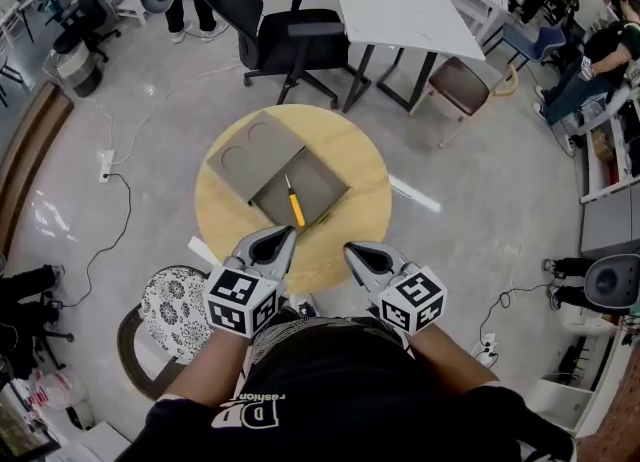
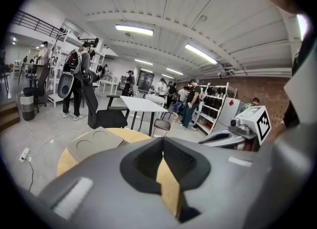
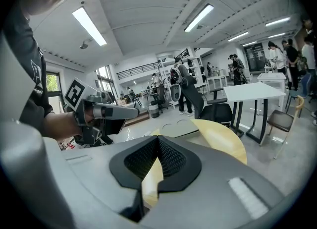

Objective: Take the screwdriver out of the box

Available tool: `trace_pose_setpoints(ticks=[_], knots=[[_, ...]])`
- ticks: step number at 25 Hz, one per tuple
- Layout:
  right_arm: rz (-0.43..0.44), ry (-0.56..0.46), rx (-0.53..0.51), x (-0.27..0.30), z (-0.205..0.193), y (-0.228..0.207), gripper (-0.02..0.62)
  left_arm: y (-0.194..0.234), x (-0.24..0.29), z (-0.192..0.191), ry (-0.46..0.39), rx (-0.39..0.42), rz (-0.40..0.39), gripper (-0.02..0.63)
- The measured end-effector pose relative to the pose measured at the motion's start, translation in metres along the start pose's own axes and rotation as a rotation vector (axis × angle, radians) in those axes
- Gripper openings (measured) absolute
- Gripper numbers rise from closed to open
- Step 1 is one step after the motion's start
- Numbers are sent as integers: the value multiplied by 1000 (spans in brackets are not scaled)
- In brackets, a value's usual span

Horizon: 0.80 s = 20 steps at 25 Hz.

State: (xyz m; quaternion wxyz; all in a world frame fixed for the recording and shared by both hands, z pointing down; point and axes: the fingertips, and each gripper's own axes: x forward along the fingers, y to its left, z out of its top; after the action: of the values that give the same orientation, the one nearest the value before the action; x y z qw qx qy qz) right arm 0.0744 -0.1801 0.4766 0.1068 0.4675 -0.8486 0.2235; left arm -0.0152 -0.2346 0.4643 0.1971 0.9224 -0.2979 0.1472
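Round pale-wood table (image 1: 350, 150) in a busy workshop: a yellow-handled screwdriver (image 1: 295, 208) lies inside the open flat grey box (image 1: 325, 182), whose lid is folded back so the tool is reachable. At the near edge, the left gripper (image 1: 286, 236) and right gripper (image 1: 351, 249) hover, both pinched closed and empty, the pickup apparently not yet begun.

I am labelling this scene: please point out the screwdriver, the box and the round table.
screwdriver (image 1: 296, 211), head view, yellow handle.
box (image 1: 322, 186), head view, bare inner floor.
round table (image 1: 360, 165), head view, bare top.
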Motion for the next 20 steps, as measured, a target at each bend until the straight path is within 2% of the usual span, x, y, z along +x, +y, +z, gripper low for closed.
trace_pose_setpoints(ticks=[12,20], knots=[[37,11,-6,24,7,-7,-2,24,7,-14,51,-27,41,58],[130,58,-32,43,13,-30,-2,40,17,-16,48,-75,159,58]])
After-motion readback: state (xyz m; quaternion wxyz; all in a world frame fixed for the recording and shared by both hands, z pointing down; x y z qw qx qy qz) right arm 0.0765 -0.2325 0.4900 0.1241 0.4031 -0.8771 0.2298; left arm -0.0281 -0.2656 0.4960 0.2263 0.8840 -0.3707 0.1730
